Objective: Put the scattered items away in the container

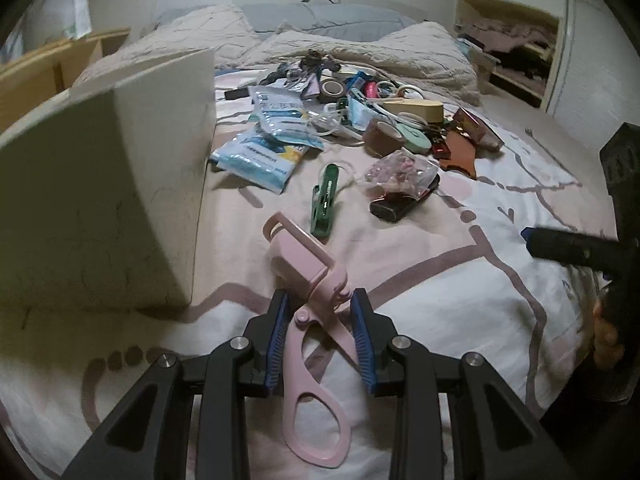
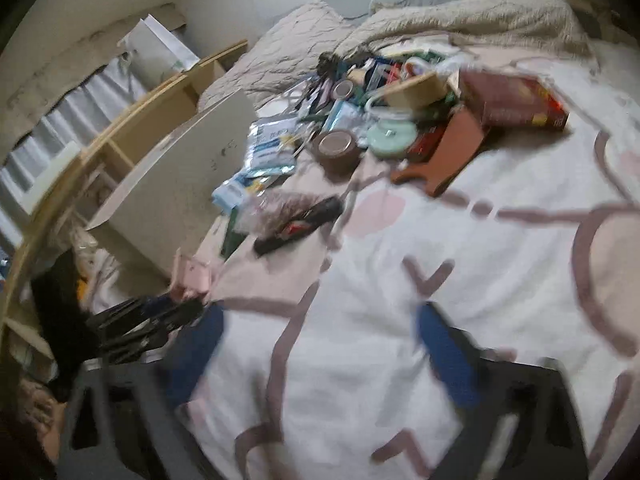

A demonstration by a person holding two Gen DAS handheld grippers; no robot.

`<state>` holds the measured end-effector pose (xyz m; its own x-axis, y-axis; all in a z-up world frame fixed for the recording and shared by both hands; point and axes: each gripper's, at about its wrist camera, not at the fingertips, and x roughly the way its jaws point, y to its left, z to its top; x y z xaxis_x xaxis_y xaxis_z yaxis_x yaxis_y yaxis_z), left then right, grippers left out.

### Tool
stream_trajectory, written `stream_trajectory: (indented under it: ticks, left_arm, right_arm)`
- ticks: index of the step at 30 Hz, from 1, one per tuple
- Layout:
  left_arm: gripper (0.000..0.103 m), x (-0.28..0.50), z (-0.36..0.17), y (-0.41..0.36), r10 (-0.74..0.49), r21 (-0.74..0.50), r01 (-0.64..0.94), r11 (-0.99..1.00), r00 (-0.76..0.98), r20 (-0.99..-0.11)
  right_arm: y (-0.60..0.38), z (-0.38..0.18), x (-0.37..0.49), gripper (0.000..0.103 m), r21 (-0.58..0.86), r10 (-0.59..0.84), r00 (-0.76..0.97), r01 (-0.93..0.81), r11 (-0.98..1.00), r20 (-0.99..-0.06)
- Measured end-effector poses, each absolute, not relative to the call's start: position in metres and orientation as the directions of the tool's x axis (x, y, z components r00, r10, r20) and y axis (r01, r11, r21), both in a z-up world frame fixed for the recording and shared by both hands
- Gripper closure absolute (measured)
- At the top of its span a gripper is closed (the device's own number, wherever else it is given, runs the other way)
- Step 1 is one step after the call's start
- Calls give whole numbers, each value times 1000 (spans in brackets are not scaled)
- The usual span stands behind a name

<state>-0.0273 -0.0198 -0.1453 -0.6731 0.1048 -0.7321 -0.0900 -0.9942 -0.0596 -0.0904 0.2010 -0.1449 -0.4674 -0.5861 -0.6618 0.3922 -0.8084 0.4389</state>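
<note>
**Pink curler pinched beside the box, right jaws empty**

From the left wrist we see our left gripper [image 1: 318, 312] pinching a pink eyelash curler [image 1: 310, 300] at its hinge, the loop handles hanging back toward the camera and the curved head pointing forward. The cream container [image 1: 120, 184] stands just to the left on the bedspread [image 1: 440, 280]. Ahead lie a green clip [image 1: 326, 202], blue-and-white packets [image 1: 264, 148], a roll of brown tape [image 1: 382, 136] and a heap of small clutter.

From the right wrist, blurred, we see our right gripper [image 2: 320, 356] with its fingers spread and nothing between them, above bare bedspread [image 2: 400, 240]. At far left the left gripper [image 2: 160, 316] carries the pink eyelash curler [image 2: 192, 276] near the container [image 2: 180, 184].
</note>
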Motion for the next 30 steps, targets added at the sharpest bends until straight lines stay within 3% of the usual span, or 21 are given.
stream_trajectory:
  ticks: [1, 3, 5, 11, 23, 24, 28, 30]
  left_arm:
    - [70, -28, -146, -20, 106, -64, -87, -994, -673, -732]
    - [70, -28, -147, -22, 112, -78, -80, -994, -675, -729]
    - [69, -29, -149, -25, 126, -107, -70, -992, -675, -727]
    - [69, -29, -151, -26, 141, -129, -67, -989, -676, -723]
    - [67, -29, -152, -27, 151, -144, -67, -987, -680, -718]
    - [66, -29, -152, -27, 150, -143, -67, -987, -680, -718]
    - [66, -29, -152, -27, 150, -143, -67, -987, -680, -717]
    - [66, -30, -152, -27, 151, -144, -67, -987, -680, -717]
  right_arm:
    - [198, -143, -93, 40, 406, -556, -485, 385, -829, -675]
    - [193, -140, -101, 49, 392, -540, -500, 375, -840, -677]
    - [185, -138, -107, 50, 385, -544, -502, 390, -836, -673]
    - [136, -127, -109, 50, 163, -457, -577, 488, -858, -677]
    - [91, -141, -130, 50, 69, -387, -600, 483, -873, -700]
    - [90, -142, -128, 52, 55, -379, -611, 480, -875, -695]
    - [90, -141, -122, 83, 42, -386, -629, 489, -871, -675]
    - [92, -139, -117, 84, 33, -386, -644, 489, -872, -661]
